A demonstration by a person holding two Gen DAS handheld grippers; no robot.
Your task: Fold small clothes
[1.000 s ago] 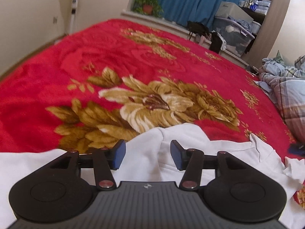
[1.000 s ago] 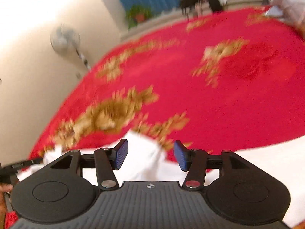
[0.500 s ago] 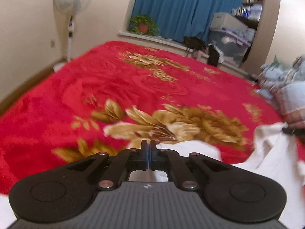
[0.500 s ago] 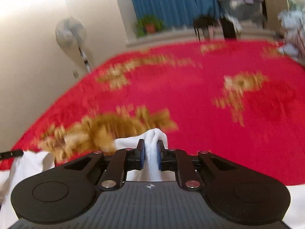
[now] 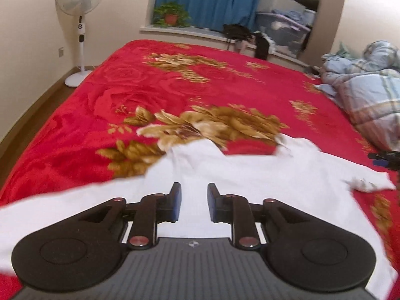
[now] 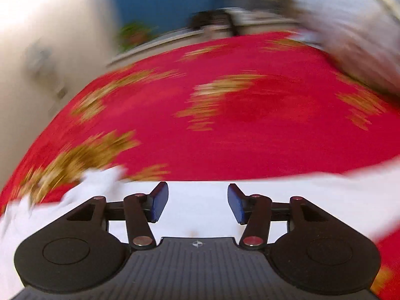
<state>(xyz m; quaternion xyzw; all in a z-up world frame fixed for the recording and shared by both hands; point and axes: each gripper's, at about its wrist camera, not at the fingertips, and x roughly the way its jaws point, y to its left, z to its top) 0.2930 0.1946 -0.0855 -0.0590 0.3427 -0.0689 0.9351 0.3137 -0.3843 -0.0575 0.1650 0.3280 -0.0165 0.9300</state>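
A white garment lies spread on the red flowered blanket, its edge folded and rumpled at the far side. My left gripper is open and empty just above the cloth. In the right wrist view, which is blurred by motion, the white garment stretches across the lower part and my right gripper is open and empty above it. The tip of the right gripper shows at the right edge of the left wrist view.
A checked blue quilt is piled at the bed's right side. A white standing fan is on the floor at the left. A windowsill with a potted plant, blue curtains, storage boxes and shelves lies beyond the bed.
Both grippers, shut on the white cloth half a second ago, have opened and let it go. The garment now lies flatter and wider across the blanket. The right gripper is moving fast.
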